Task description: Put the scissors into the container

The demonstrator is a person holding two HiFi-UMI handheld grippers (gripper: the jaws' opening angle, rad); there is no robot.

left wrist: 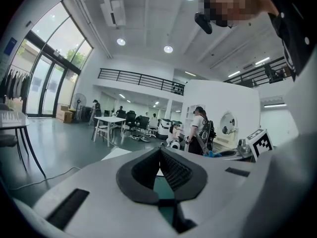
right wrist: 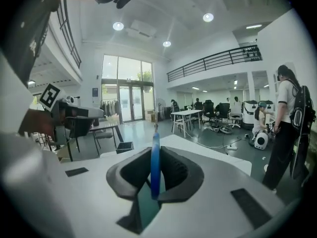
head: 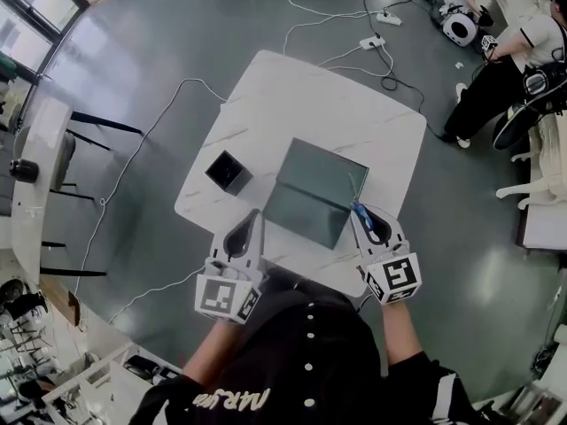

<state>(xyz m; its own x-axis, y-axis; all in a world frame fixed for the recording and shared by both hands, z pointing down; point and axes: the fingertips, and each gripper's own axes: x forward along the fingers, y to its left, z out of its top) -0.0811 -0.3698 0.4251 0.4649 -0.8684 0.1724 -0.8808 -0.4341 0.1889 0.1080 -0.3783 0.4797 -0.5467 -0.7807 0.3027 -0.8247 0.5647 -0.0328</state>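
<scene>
White table [head: 292, 96]: right tongs [head: 363, 218] clamp scissors [right wrist: 155, 167]; left tongs [head: 250, 227] closed, empty; container [head: 229, 172] ahead of left tongs, drop-in pending.

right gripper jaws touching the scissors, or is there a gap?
Touching. The right gripper view shows the right gripper with its jaws closed on the blue handle of the scissors, pressing it from both sides, with no gap.

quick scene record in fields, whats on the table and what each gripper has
table: white top, cables on the floor beyond it
container: black square box, open top, on the table's left part
mat: grey-green, mid-table
scissors: blue handle, by the mat's right edge, not yet in the container
right gripper: closed on the scissors
left gripper: jaws together, nothing between
</scene>
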